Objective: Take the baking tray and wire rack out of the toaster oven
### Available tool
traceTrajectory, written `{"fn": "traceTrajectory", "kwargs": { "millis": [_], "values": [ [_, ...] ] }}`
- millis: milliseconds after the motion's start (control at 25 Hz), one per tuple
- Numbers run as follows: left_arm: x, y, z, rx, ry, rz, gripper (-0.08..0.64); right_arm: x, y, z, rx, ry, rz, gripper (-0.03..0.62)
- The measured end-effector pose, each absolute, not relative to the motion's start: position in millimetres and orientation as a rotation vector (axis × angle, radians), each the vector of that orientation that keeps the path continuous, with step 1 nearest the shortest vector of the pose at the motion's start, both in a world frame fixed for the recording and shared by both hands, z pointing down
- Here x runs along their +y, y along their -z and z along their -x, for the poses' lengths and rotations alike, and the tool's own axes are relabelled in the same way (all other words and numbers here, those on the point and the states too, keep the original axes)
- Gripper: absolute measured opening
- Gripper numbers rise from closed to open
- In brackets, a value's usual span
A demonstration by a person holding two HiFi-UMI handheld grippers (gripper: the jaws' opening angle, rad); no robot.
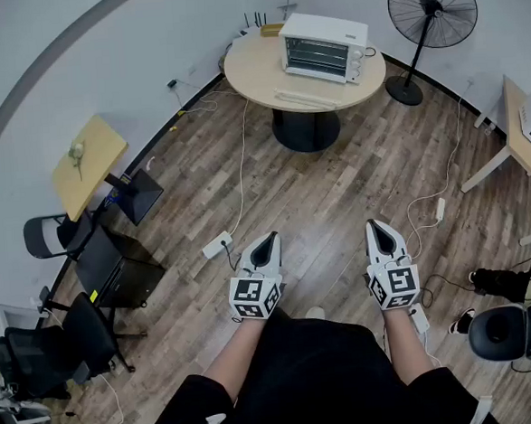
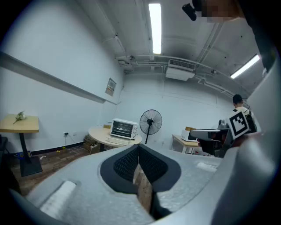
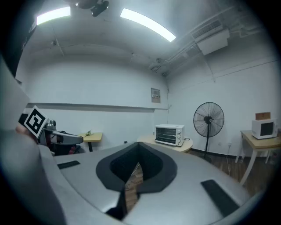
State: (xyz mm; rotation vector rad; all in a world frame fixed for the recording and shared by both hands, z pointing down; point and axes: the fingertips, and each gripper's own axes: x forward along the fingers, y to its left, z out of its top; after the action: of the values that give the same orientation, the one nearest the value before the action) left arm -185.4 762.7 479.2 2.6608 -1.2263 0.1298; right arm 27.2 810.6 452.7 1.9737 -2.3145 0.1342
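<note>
A white toaster oven (image 1: 325, 46) stands on a round wooden table (image 1: 256, 71) across the room, its glass door closed. It also shows small in the left gripper view as the toaster oven (image 2: 123, 128) and in the right gripper view as the toaster oven (image 3: 169, 134). The tray and rack inside cannot be made out. My left gripper (image 1: 265, 245) and right gripper (image 1: 379, 234) are held side by side over the wooden floor, far from the table. Both are shut with nothing between the jaws.
A black standing fan (image 1: 430, 14) is right of the table. A white power strip (image 1: 217, 246) and cables lie on the floor ahead. A small yellow table (image 1: 88, 162) and office chairs (image 1: 66, 343) line the left; a desk (image 1: 525, 138) with a microwave stands right.
</note>
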Motion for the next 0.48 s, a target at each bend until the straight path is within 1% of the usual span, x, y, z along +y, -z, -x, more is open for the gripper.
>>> {"fn": "traceTrajectory", "kwargs": {
  "millis": [200, 480],
  "values": [
    [763, -477, 183, -1.235, -0.126, -2.658, 0.020, 813, -454, -36, -2.326, -0.161, -2.044, -0.002],
    [750, -487, 190, -1.229, -0.185, -2.659, 0.020, 805, -489, -30, -2.297, -0.229, -2.014, -0.002]
  ]
}}
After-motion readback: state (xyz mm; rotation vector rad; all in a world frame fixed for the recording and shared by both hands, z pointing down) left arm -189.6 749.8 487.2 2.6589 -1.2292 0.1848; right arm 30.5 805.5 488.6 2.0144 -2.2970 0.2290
